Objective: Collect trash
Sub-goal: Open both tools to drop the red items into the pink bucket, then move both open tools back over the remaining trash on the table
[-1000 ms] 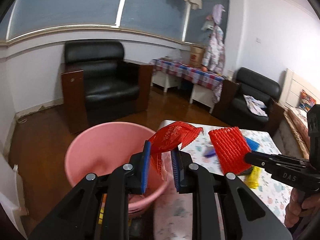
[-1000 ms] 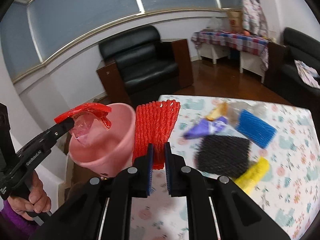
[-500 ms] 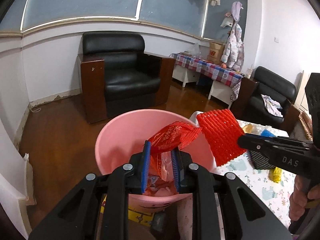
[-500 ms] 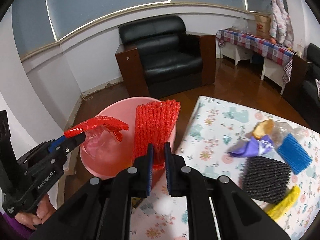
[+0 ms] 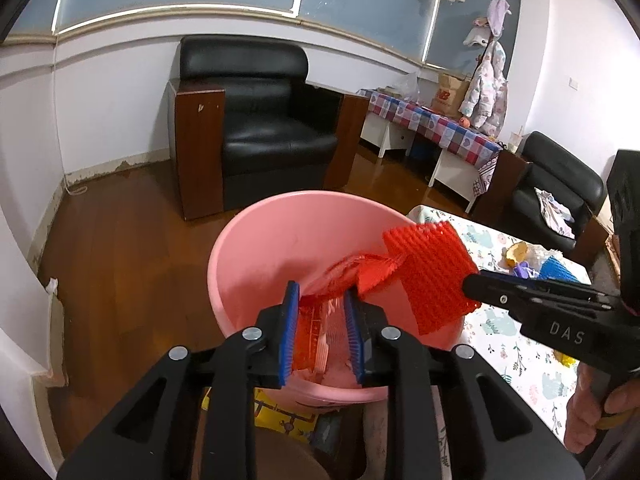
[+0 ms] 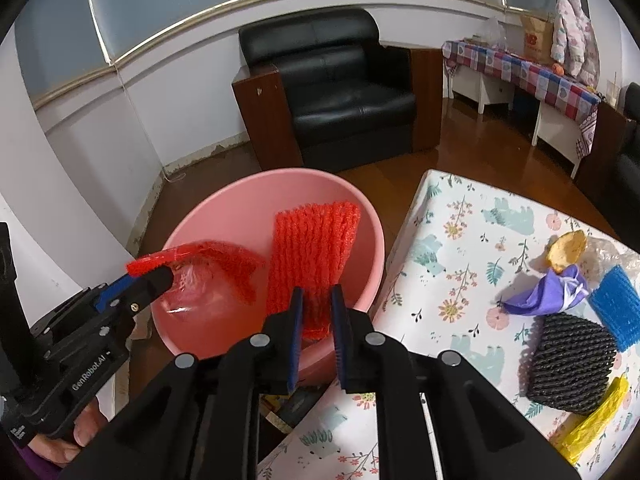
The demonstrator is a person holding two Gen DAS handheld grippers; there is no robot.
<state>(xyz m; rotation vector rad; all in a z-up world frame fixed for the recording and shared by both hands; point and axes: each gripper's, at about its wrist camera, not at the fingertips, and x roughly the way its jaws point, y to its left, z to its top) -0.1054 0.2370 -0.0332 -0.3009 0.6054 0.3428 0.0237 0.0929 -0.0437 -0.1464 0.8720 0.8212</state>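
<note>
A pink basin (image 5: 256, 256) (image 6: 224, 216) stands on the floor beside the table. My left gripper (image 5: 320, 308) (image 6: 150, 276) holds a red-and-clear plastic wrapper (image 5: 348, 272) (image 6: 216, 264) over the basin; its jaws look slightly parted around it. My right gripper (image 6: 316, 300) (image 5: 470, 282) is shut on a red foam net (image 6: 312, 248) (image 5: 432, 272) and holds it over the basin's table-side rim. More trash lies on the table: a purple wrapper (image 6: 548, 296), a blue foam net (image 6: 618, 308), a black foam net (image 6: 572, 364) and a yellow net (image 6: 596, 420).
The table with a floral cloth (image 6: 460, 240) is right of the basin. A black armchair (image 5: 260, 132) stands behind it on the wooden floor. A checked side table (image 5: 432, 120) and a second black chair (image 5: 556, 188) are at the back right.
Both grippers moved from over the table's end to over the pink basin with their red items. The left gripper's jaws have widened a little around the wrapper.
</note>
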